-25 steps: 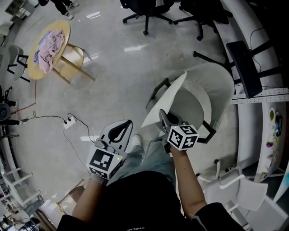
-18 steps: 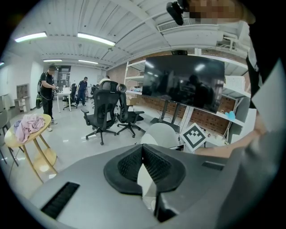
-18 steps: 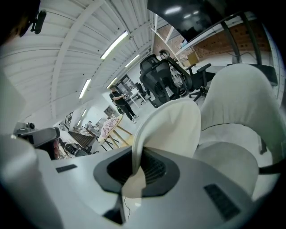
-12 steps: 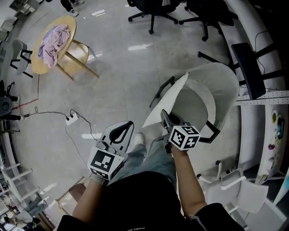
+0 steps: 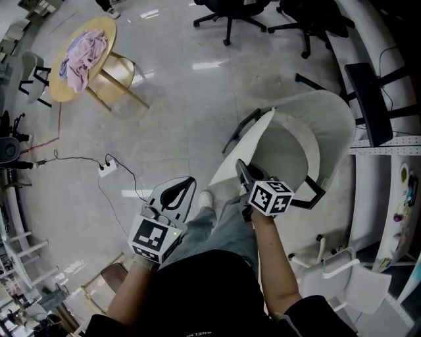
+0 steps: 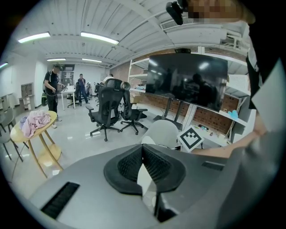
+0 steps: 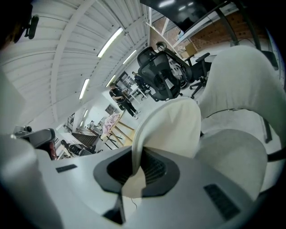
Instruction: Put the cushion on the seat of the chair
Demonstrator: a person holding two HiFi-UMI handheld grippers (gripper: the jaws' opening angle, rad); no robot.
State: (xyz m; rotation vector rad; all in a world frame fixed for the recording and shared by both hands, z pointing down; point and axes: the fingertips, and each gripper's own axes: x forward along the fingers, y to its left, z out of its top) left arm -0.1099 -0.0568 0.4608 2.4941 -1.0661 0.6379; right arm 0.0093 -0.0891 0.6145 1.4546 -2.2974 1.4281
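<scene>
Two office chairs [image 5: 230, 8] stand on grey floor [image 5: 184, 99] beyond the chair [image 5: 332, 122]; my right fingers [image 7: 154, 167] clamp the cushion [image 5: 248, 146] edge-up, long axis alongside its seat; left fingers [image 6: 129, 163] together.

Glossy grey floor [image 5: 184, 99] (black office chairs [image 5: 227, 16])

Open-plan office or lab space. Black swivel office chairs [image 6: 105, 112] on polished grey floor [image 5: 177, 112]. Long ceiling strip lights [image 6: 96, 38]. Big dark screen [image 6: 187, 80] on stand beside shelving racks [image 6: 136, 76]. Power strip [image 5: 107, 168] with cable loose on floor. People [image 6: 51, 87] standing near desks far back.
</scene>
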